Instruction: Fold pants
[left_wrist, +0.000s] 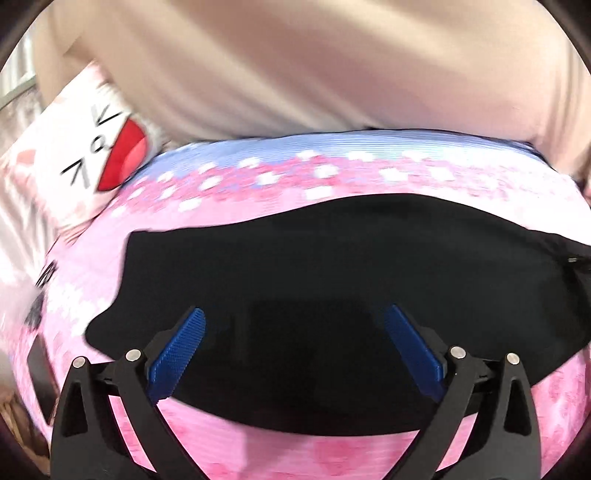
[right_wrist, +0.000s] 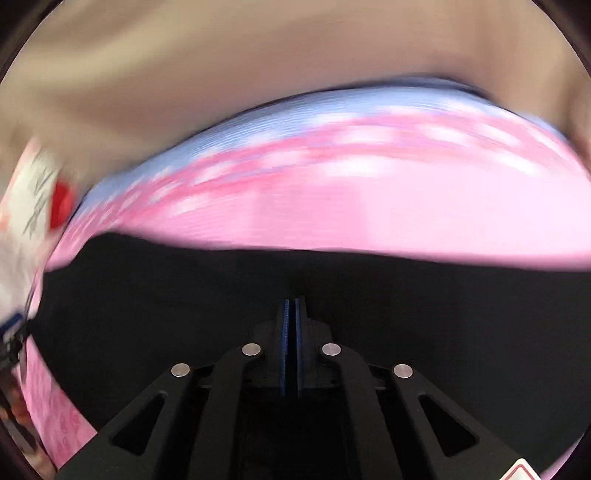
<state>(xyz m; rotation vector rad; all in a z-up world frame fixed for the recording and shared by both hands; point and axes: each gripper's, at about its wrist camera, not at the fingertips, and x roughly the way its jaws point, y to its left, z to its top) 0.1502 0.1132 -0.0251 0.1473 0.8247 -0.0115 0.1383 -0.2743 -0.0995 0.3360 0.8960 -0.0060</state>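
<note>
Your left gripper (left_wrist: 293, 314) is spread wide, its two blue ribbed pads (left_wrist: 177, 354) angled outward like a V. Nothing sits between them. It tilts downward over the black pants (left_wrist: 332, 266), which lie flat beneath it; whether the fingertips touch the cloth is unclear.

Your right gripper (right_wrist: 293, 306) is pressed together, the two blue pads (right_wrist: 284, 343) meeting in a thin vertical line. It points forward and down over the same black pants (right_wrist: 184, 302). The dark cloth hides whether any fabric is pinched between the pads.

The pants rest on a pink bedspread (left_wrist: 258, 177) with a white blossom pattern that fades to pale blue at its far edge. In the left view the garment spreads across the middle of the cover, one irregular edge toward the left.

Beyond the far edge hangs a beige fabric (left_wrist: 295, 66), softly creased. At the left leans a white pillow (left_wrist: 74, 147) printed with a cartoon cat face, whiskers and an open red mouth. No readable writing or brand shows; both views are blurred.
</note>
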